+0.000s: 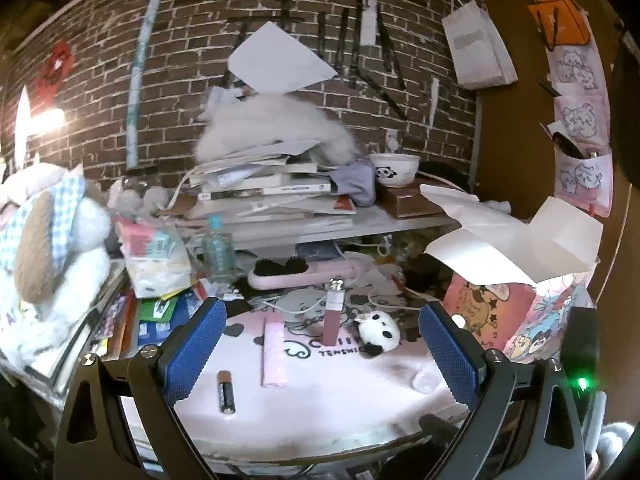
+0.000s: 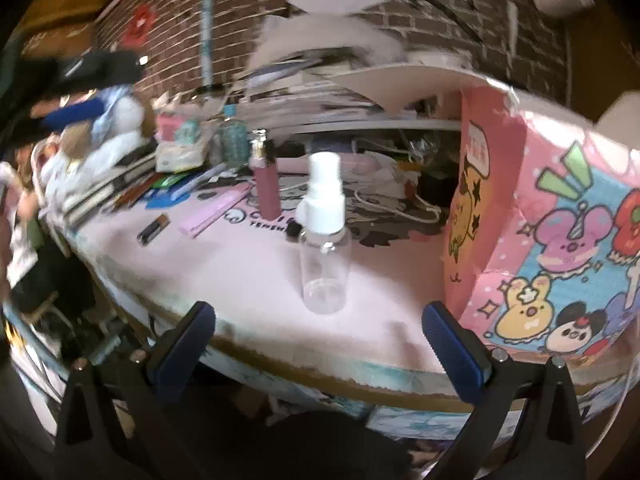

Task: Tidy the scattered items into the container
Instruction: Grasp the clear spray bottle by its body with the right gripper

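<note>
A pink cartoon box (image 1: 520, 320) with open white flaps stands at the table's right; it also shows in the right wrist view (image 2: 560, 240). On the pink mat lie a battery (image 1: 226, 392), a pink flat stick (image 1: 274, 354), an upright pink lip-gloss tube (image 1: 332, 312) and a panda plush (image 1: 380, 332). A clear spray bottle (image 2: 324, 248) stands upright ahead of my right gripper (image 2: 320, 344). The battery (image 2: 154, 229) and the tube (image 2: 266, 184) lie beyond it. My left gripper (image 1: 320, 356) is open above the mat, empty. My right gripper is open, empty.
A stack of books and papers (image 1: 272, 188) sits on a shelf behind. A plush dog (image 1: 44, 240) and books stand at the left. A pink hairbrush (image 1: 304, 272) and cables lie at the mat's far edge. A brick wall is behind.
</note>
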{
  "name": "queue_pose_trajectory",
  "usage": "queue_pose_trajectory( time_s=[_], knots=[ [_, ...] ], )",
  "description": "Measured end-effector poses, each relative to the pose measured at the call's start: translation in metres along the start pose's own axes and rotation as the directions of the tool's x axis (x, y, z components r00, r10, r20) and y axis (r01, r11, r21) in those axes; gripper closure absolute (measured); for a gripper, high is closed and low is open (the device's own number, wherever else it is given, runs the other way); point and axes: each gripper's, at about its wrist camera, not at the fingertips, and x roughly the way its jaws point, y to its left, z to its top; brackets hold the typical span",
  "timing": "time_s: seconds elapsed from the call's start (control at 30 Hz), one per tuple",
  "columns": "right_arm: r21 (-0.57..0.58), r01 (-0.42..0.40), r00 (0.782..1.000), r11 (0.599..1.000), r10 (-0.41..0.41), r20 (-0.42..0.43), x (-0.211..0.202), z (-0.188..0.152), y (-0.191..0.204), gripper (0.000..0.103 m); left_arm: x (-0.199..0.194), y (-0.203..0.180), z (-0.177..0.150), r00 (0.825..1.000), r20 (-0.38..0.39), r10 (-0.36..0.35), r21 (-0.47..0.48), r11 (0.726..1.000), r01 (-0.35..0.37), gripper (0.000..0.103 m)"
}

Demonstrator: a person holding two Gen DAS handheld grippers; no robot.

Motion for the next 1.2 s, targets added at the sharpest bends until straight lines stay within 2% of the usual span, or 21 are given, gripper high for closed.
queue_pose_trajectory(
  time_s=[0.1, 0.17, 0.23, 0.27, 0.3, 0.57, 0.7, 0.83, 1.1, 1.2],
  knots=[
    [0.043, -0.029, 0.999, 0.999, 0.031, -0.041, 0.014, 0.004, -0.004, 0.0, -0.002, 0.007, -0.006, 1.0, 0.001, 0.006, -0.019, 1.0, -0.006, 0.006],
    [0.028, 0.017, 0.999, 0.999, -0.016, -0.038, 0.021, 0.004, -0.003, 0.001, -0.002, 0.01, -0.01, 1.0, 0.0, 0.01, -0.027, 1.0, -0.01, 0.006],
    [-0.013, 0.081, 0.997, 0.997, -0.081, -0.016, 0.025, 0.004, 0.003, 0.014, -0.001, 0.013, -0.015, 1.0, -0.009, 0.012, -0.031, 0.999, -0.012, 0.006],
    [-0.031, 0.104, 0.994, 0.994, -0.105, -0.009, 0.027, 0.003, 0.006, 0.025, 0.001, 0.014, -0.018, 1.0, -0.013, 0.019, -0.032, 0.999, -0.019, 0.006],
    [-0.036, 0.11, 0.994, 0.993, -0.111, -0.007, 0.029, 0.003, 0.008, 0.03, 0.002, 0.015, -0.021, 0.999, -0.018, 0.03, -0.031, 0.999, -0.031, 0.006],
    [-0.027, 0.097, 0.995, 0.995, -0.096, 0.023, 0.035, 0.009, 0.01, 0.031, 0.017, 0.023, -0.044, 0.994, -0.08, 0.08, -0.061, 0.995, -0.085, 0.006],
    [-0.02, 0.098, 0.995, 0.995, -0.098, 0.014, 0.039, 0.011, 0.009, 0.048, 0.027, 0.023, -0.052, 0.99, -0.111, 0.081, -0.064, 0.994, -0.089, 0.006],
    [-0.01, 0.094, 0.996, 0.996, -0.094, -0.002, 0.045, 0.011, 0.008, 0.05, 0.03, 0.022, -0.055, 0.989, -0.123, 0.079, -0.067, 0.994, -0.087, 0.006],
    [0.002, 0.09, 0.996, 0.996, -0.09, -0.005, 0.049, 0.012, 0.006, 0.077, 0.031, 0.021, -0.056, 0.989, -0.125, 0.077, -0.068, 0.994, -0.086, 0.006],
    [-0.003, 0.093, 0.996, 0.996, -0.093, -0.002, 0.05, 0.011, 0.008, 0.077, 0.031, 0.02, -0.056, 0.989, -0.126, 0.077, -0.069, 0.994, -0.086, 0.006]
  ],
)
